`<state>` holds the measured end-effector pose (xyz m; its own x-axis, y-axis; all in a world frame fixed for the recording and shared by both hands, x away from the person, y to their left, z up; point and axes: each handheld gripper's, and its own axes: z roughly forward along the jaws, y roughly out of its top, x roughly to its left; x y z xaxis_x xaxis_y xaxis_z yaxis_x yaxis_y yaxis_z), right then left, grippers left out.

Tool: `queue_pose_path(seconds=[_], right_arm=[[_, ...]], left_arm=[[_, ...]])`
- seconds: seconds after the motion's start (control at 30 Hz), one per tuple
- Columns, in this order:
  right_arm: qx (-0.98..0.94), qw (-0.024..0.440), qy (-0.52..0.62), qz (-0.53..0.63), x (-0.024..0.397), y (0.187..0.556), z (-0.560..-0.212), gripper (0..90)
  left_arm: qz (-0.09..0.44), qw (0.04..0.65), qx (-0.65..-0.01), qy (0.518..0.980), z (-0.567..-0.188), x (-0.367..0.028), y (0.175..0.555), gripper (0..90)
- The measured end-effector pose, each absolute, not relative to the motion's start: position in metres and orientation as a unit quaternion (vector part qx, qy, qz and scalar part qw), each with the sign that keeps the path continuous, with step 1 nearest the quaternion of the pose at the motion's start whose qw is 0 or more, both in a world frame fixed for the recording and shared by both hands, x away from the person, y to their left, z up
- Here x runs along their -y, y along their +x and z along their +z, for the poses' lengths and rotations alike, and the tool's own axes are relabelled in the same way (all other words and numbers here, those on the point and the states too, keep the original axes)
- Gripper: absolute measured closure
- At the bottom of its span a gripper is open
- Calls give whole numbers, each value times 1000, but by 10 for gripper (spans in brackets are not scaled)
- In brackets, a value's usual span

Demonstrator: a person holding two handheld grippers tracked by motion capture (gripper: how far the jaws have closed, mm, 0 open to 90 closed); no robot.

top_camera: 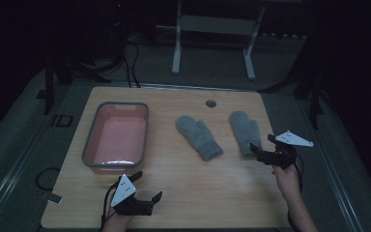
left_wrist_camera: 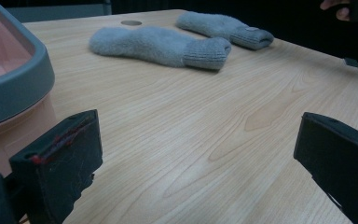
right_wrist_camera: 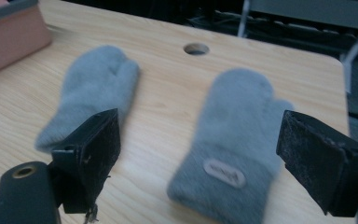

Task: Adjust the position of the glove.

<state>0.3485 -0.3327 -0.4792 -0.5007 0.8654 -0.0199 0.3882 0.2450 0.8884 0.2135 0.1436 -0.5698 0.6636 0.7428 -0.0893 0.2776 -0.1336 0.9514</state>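
A: Left gripper (top_camera: 147,186) sits at the counter (top_camera: 207,188) front edge, jaws spread wide, nothing between them. Right one?

B: Right gripper (top_camera: 261,147) also gapes empty, just short of the right mitten's (right_wrist_camera: 235,140) cuff. Left mitten (top_camera: 199,137) lies flat near it, mid-counter; the two are apart.

A: Pink tub (top_camera: 117,137) stands just beyond the left gripper.

2 grey mittens (top_camera: 199,137) (top_camera: 245,131), 1 pink tub (top_camera: 91,146)
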Motion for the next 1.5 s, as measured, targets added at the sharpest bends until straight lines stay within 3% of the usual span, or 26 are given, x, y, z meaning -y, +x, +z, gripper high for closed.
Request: queue_pose_path(seconds=[0.7, 1.13, 1.4, 1.47, 1.5], right_arm=[[-790, 246, 336, 450, 258, 393, -457, 145], [-812, 198, 315, 449, 214, 424, -467, 140], [-836, 164, 299, 429, 185, 446, -490, 137], [-841, 161, 300, 421, 180, 451, -496, 160], [-847, 158, 296, 412, 178, 454, -498, 216]], left_arm=[[206, 557, -351, 724, -570, -143, 213, 14], [202, 558, -347, 726, -569, -143, 213, 14], [197, 558, -345, 728, -569, -143, 212, 14], [197, 558, -344, 729, -569, -143, 213, 14], [197, 557, -343, 730, -569, -143, 213, 14]])
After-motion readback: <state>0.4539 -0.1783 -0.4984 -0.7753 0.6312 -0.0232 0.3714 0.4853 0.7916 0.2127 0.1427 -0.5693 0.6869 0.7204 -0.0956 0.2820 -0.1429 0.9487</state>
